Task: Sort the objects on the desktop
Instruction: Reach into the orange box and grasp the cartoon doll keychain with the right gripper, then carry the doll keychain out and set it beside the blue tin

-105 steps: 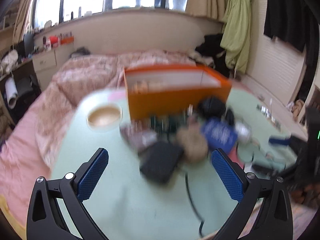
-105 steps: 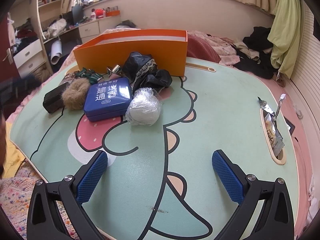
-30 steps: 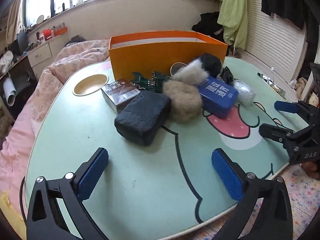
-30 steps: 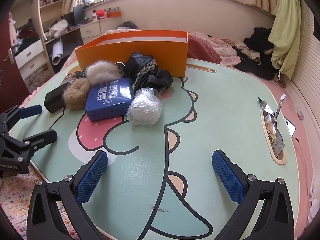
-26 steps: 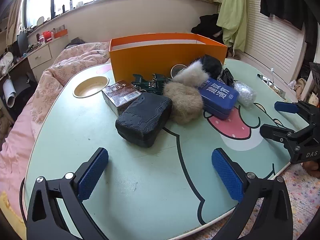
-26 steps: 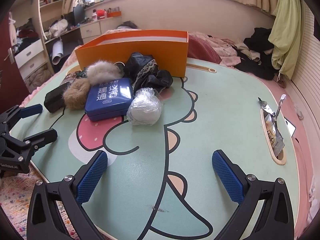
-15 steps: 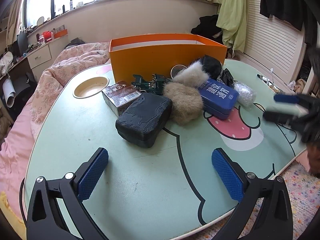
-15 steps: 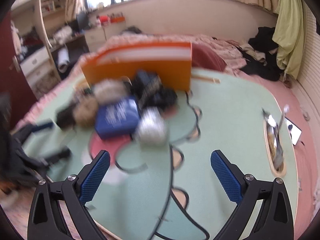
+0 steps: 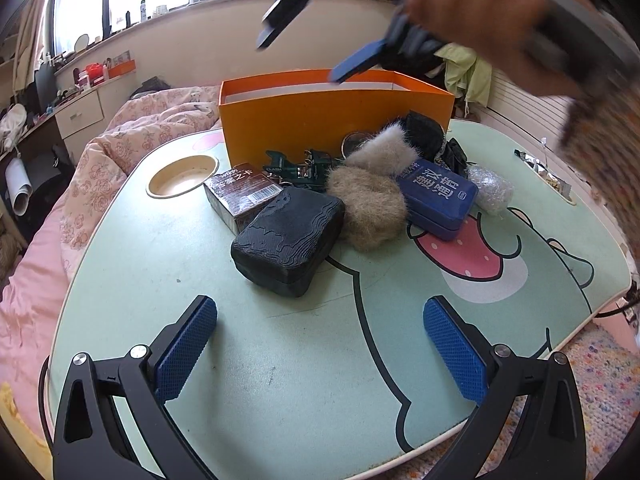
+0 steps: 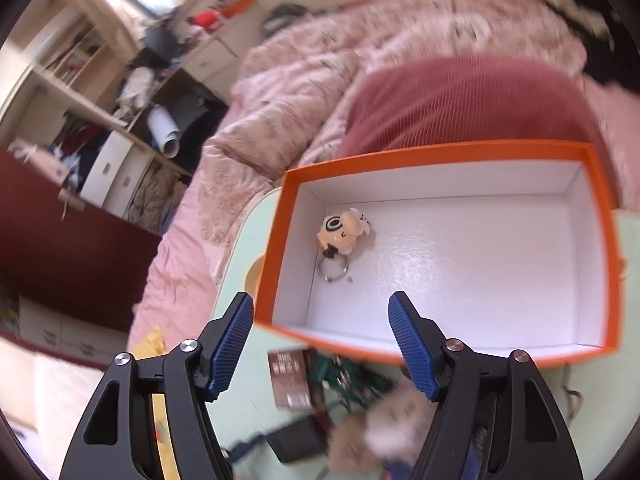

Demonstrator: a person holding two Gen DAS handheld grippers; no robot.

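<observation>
Left wrist view: the left gripper (image 9: 320, 344) gapes wide and empty over the table (image 9: 280, 380). The clutter, a black case (image 9: 288, 240), fur balls (image 9: 370, 212) and a blue tin (image 9: 438, 196), sits just before the orange box (image 9: 320, 124).

Right wrist view: above that box, the right gripper (image 10: 322, 340) is closing on nothing; a keychain (image 10: 340, 232) lies inside.

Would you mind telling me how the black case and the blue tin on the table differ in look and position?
The black case is matte with a wavy raised texture and no lettering; the blue tin is smooth with white printed characters on its lid. The black case lies nearer the left gripper, in front of the brown box; the blue tin sits farther right, beside the fur pompoms. Both are rounded rectangular containers lying flat.
</observation>
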